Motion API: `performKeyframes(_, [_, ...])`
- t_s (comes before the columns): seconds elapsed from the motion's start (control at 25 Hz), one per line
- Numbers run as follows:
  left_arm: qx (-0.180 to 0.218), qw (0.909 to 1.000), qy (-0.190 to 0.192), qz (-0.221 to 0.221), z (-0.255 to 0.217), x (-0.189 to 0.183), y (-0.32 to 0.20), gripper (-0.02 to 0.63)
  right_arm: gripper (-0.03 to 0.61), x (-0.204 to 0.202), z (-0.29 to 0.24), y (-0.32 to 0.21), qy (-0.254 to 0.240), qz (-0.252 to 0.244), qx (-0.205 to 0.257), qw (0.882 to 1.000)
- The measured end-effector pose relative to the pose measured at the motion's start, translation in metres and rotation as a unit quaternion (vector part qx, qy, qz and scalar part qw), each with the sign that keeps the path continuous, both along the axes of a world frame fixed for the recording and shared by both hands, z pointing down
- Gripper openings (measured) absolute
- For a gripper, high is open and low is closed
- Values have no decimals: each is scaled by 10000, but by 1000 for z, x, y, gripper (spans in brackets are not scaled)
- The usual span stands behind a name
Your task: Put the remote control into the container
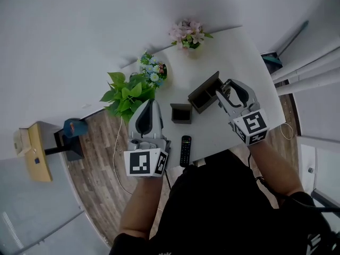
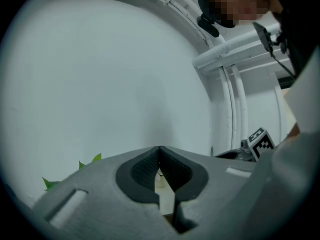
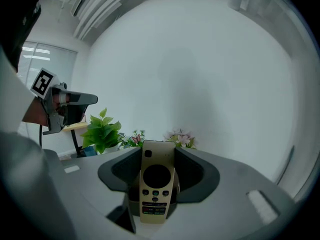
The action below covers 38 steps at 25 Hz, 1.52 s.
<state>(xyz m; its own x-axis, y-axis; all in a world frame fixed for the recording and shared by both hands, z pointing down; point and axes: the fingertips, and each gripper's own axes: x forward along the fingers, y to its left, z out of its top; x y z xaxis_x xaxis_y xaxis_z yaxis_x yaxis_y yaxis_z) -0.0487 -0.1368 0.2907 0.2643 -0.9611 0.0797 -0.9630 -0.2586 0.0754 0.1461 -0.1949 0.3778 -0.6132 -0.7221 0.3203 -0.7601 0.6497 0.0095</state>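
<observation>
Right gripper (image 3: 159,153) tight on gold remote control (image 3: 156,184)

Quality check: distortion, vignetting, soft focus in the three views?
Head view: heavy fisheye, table edges bow, even light. Left gripper view: dark circular vignette, dim, close jaws soft. Right gripper view: same vignette, gold remote sharp, no glare.

I'm looking down at a white table (image 1: 241,52) standing against a plain white wall (image 1: 79,31), with wood-plank flooring (image 1: 101,166) showing beside it. A leafy green plant (image 1: 126,93), blue-and-white flowers (image 1: 154,69) and pink flowers (image 1: 187,33) are lining its far edge. Window blinds (image 3: 45,51) are glowing bright.
</observation>
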Motion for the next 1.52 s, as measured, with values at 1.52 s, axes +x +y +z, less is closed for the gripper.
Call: performKeyframes(1.52, [-368, 9979, -237, -472, 25, -14, -27, 0, 198, -16, 57, -38, 31, -225, 34, 9997])
